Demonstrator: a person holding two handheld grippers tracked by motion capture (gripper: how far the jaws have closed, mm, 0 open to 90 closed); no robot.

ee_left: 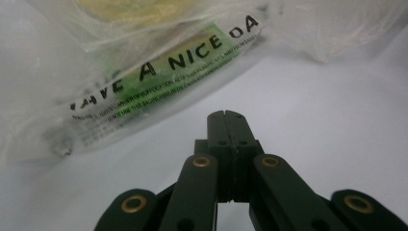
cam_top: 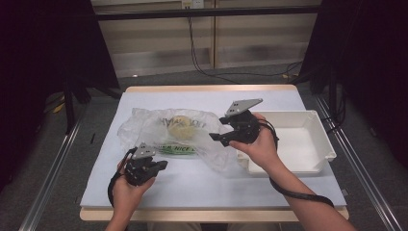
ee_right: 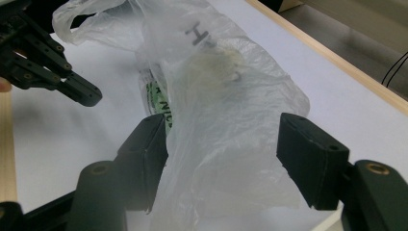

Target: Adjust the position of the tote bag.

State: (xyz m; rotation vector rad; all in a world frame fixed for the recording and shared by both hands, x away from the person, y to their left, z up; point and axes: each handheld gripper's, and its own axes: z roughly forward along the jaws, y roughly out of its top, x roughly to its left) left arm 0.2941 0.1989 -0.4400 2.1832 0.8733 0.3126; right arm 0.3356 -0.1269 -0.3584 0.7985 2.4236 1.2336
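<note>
The clear plastic bag (cam_top: pixel 178 132) lies crumpled at mid-table, a pale yellowish round lump (cam_top: pixel 179 126) inside, with black lettering and a green label. In the right gripper view its near end (ee_right: pixel 216 159) sits between the right gripper (cam_top: pixel 217 136)'s parted jaws, brushing the left pad; no firm pinch shows. The left gripper (ee_left: pixel 227 118), at the bag's 7 o'clock, has its jaws pressed together, empty, just short of the film. A white tray (cam_top: pixel 317 144) sits at 3 o'clock.

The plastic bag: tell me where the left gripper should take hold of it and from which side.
Probably the loose near edge of the plastic bag, below its printed green panel, approached low from the person's side. There the film lies thin on the table, away from the round yellowish lump. The left gripper is shut with nothing in it and must open first.
</note>
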